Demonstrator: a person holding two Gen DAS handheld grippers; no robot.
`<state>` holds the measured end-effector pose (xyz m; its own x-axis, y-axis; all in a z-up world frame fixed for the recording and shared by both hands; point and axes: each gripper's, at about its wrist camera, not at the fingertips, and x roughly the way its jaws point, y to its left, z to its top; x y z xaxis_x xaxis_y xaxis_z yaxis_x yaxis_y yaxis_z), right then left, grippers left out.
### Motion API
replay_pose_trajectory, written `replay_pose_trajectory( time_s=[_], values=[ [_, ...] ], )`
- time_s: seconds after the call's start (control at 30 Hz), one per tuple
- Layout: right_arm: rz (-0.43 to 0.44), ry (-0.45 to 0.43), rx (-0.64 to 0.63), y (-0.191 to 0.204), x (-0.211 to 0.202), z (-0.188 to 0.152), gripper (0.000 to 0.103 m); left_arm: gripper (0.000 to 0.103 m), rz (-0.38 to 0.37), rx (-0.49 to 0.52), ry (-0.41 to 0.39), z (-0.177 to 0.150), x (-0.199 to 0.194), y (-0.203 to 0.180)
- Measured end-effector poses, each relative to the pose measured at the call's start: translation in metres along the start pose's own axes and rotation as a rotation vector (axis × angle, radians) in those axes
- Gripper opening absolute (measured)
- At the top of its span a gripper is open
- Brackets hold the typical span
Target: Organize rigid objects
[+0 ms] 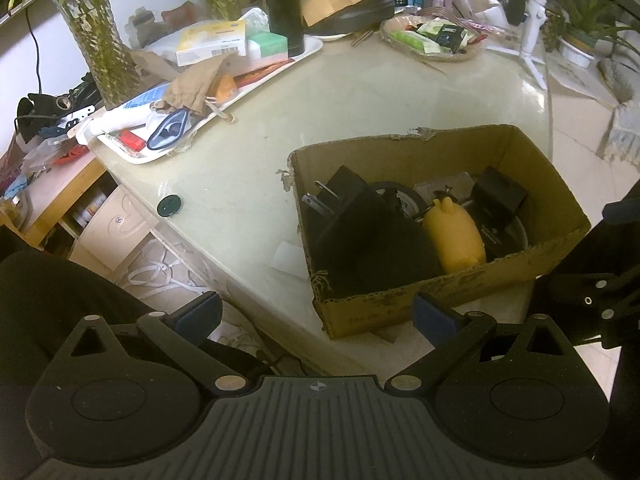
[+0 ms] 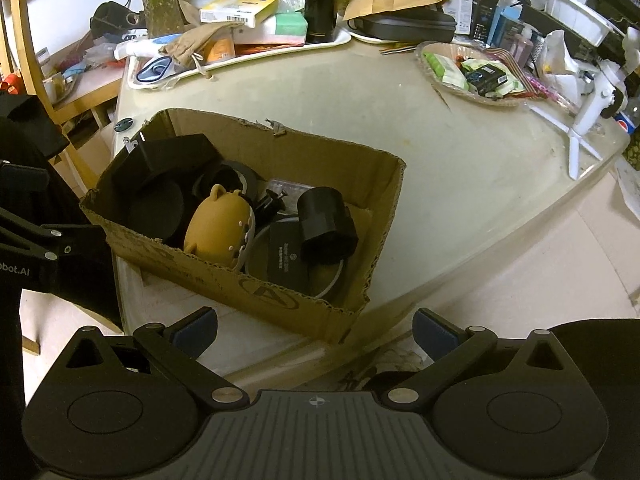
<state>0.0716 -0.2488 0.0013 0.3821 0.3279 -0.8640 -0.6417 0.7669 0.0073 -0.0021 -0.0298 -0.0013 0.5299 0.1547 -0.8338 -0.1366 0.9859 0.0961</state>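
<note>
A brown cardboard box [image 1: 464, 144] [image 2: 304, 152] stands on the pale table near its front edge. Inside lie a yellow bear-shaped toy [image 1: 454, 238] [image 2: 218, 224], a black power adapter with prongs [image 1: 344, 192] [image 2: 172, 156], a black cylinder-shaped part [image 1: 498, 196] [image 2: 326, 220], a tape roll and other black items. A small dark green round cap [image 1: 169, 205] [image 2: 123, 124] lies on the table left of the box. My left gripper [image 1: 316, 316] is open and empty, held back from the box's near-left corner. My right gripper [image 2: 314, 330] is open and empty, in front of the box's near wall.
A white tray [image 1: 308, 50] [image 2: 340, 42] of boxes, a brown pouch and a black flask [image 1: 284, 4] stands at the back. A woven plate of packets [image 1: 434, 36] [image 2: 468, 70], a white tripod [image 2: 588, 112] and glass vases [image 1: 100, 40] are further back. The floor is at right.
</note>
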Motion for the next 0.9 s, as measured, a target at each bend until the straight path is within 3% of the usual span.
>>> replay_pose_trajectory(
  time_s=[0.9],
  values=[
    [-0.01,-0.008,-0.012,0.0032,-0.0014,-0.0007,0.103,0.103,-0.016,0.032,0.027,-0.0017,0.0032,-0.0053]
  ],
)
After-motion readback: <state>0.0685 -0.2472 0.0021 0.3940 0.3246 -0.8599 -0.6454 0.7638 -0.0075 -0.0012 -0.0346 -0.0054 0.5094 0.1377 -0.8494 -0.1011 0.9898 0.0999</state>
